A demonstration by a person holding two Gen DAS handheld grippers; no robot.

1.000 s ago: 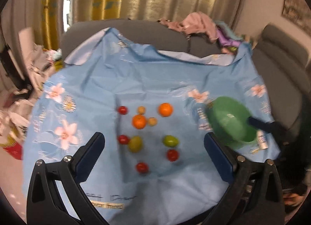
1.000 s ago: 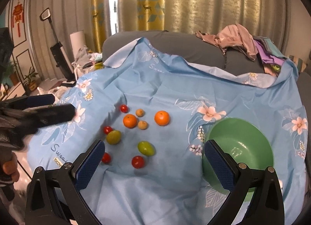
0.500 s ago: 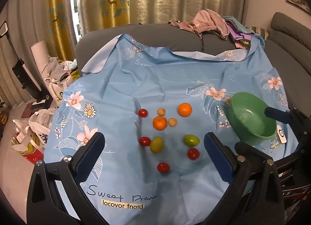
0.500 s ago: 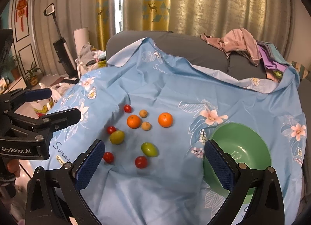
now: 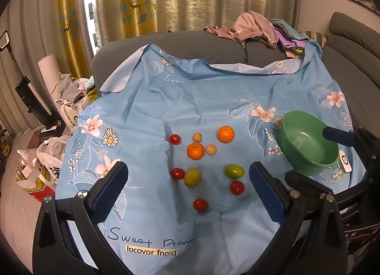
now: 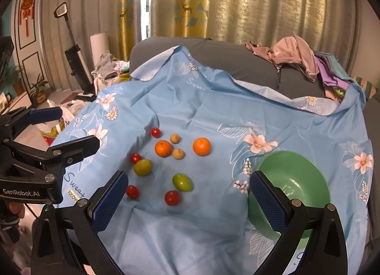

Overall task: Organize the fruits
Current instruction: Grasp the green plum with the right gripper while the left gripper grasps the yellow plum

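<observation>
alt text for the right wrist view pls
Ten small fruits, two oranges, four red, two green and two tan, lie scattered on a blue floral cloth beside an empty green bowl. The open right hand-held gripper frames them from below; the left hand-held gripper enters at the left edge.

Four red tomatoes [image 5: 175, 139], two oranges [image 5: 225, 134], two green fruits [image 5: 234, 171], two small tan fruits [image 5: 197, 137] — one green bowl [image 5: 306, 156].

Both wrist views, raised, sharing fruits [image 5: 196, 151]

Ten small fruits [image 5: 195, 151] loose on cloth beside empty green bowl [image 5: 308, 142]
</observation>
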